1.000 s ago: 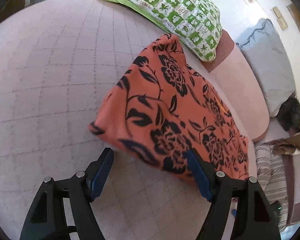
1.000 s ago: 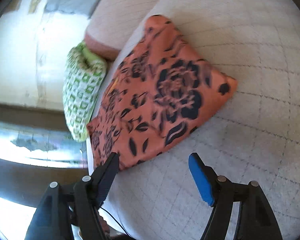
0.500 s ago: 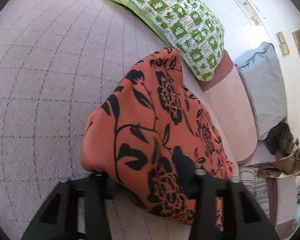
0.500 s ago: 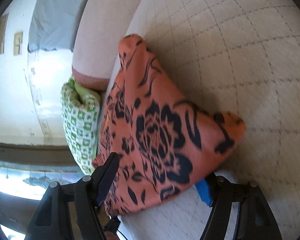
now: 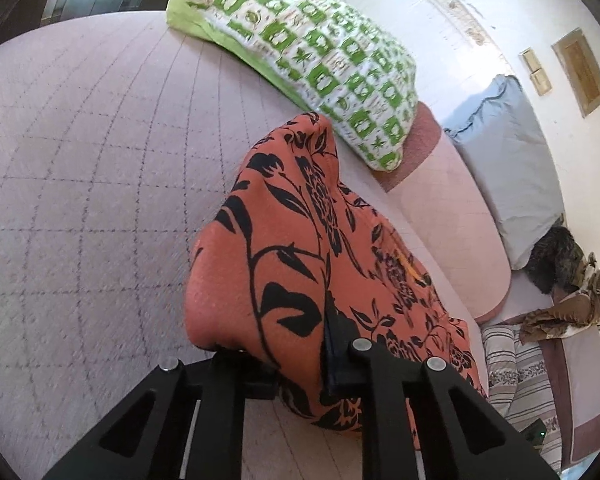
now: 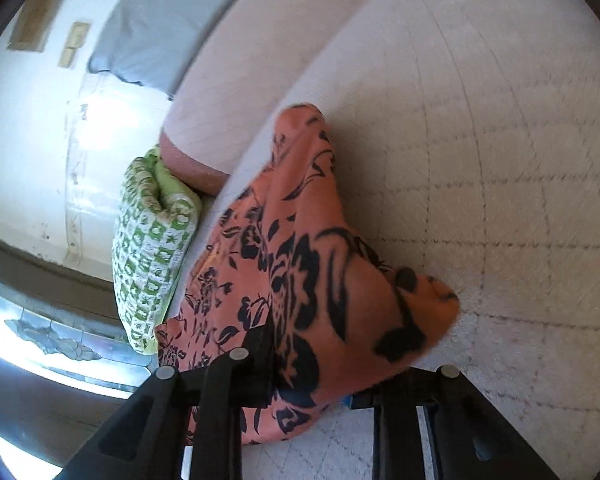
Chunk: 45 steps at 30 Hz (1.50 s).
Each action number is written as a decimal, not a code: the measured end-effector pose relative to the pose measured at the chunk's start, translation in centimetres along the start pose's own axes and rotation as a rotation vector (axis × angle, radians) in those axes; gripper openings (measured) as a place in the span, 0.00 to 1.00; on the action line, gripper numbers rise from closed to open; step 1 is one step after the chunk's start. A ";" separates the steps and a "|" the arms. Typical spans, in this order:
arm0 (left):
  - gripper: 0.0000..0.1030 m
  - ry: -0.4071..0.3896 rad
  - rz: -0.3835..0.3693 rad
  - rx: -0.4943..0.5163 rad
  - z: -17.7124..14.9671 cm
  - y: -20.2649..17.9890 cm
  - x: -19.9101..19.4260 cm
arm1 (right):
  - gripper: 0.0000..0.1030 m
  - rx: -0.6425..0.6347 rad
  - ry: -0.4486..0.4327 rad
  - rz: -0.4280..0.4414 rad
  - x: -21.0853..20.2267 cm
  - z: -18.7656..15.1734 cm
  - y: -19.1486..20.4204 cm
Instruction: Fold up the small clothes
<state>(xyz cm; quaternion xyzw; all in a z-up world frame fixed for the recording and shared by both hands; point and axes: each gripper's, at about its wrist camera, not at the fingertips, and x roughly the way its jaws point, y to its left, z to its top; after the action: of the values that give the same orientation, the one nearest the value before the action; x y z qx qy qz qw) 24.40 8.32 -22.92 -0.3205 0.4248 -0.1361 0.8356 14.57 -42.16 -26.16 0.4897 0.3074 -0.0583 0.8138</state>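
Observation:
An orange garment with black flower print [image 5: 300,264] lies on the pale quilted bed cover [image 5: 80,180]. My left gripper [image 5: 296,368] is shut on the garment's near corner, and the cloth bulges over the jaws and hides the pads. In the right wrist view the same garment [image 6: 300,280] drapes over my right gripper [image 6: 312,384], which is shut on another corner. Both corners are lifted off the cover [image 6: 500,140]. The garment's far end still rests on the bed.
A green-and-white patterned pillow [image 5: 320,68] lies just beyond the garment; it also shows in the right wrist view [image 6: 152,252]. A pink bolster [image 5: 452,216] and a grey pillow [image 5: 512,160] lie to the right. Striped cloth [image 5: 516,364] lies at the bed's edge.
Both grippers moved in onto the garment's near corners and closed from wide open. The gripped corners now rise off the bed cover.

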 end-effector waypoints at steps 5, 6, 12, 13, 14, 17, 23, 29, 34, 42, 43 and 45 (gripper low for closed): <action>0.10 -0.016 0.006 0.021 -0.9 0.3 -3.0 | 0.09 -0.067 -0.037 -0.035 -3.1 -1.1 0.9; 0.10 -0.021 0.038 0.040 -0.9 0.5 -3.4 | 0.09 -0.081 -0.034 -0.044 -3.7 -1.3 0.8; 0.13 0.051 0.033 -0.093 -1.3 3.4 -3.5 | 0.13 0.080 0.092 -0.005 -3.4 -1.1 -1.9; 0.20 0.064 0.034 -0.098 -1.4 3.4 -3.5 | 0.15 0.096 0.103 0.006 -3.4 -1.1 -2.2; 0.35 0.089 0.023 -0.106 -1.5 3.5 -3.4 | 0.21 0.109 0.113 0.018 -3.5 -1.2 -2.4; 0.62 0.151 -0.010 -0.152 -1.8 3.8 -2.8 | 0.72 0.131 0.127 0.024 -3.3 -1.4 -2.6; 0.66 0.181 -0.083 -0.198 -1.8 3.0 -0.4 | 0.73 0.154 0.126 0.054 -1.1 -1.7 -2.7; 0.66 0.125 -0.086 -0.192 -0.5 2.0 2.1 | 0.70 0.147 0.056 0.088 2.3 -0.8 -2.4; 0.48 0.084 -0.068 -0.169 0.3 1.6 3.2 | 0.65 0.143 -0.023 0.104 3.6 0.1 -2.2; 0.17 0.062 -0.026 -0.129 0.4 1.5 3.5 | 0.23 0.034 -0.058 -0.010 4.7 0.8 -0.5; 0.16 0.053 -0.036 -0.127 0.3 1.3 3.2 | 0.22 0.011 -0.066 -0.019 4.4 0.7 -0.1; 0.16 0.033 -0.049 -0.109 0.4 0.9 2.5 | 0.22 -0.019 -0.085 -0.018 3.5 0.7 0.4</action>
<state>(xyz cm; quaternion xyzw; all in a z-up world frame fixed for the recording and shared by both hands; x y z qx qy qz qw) 26.17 7.91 -24.86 -0.3735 0.4374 -0.1387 0.8062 17.82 -41.79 -27.61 0.4765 0.2775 -0.0832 0.8301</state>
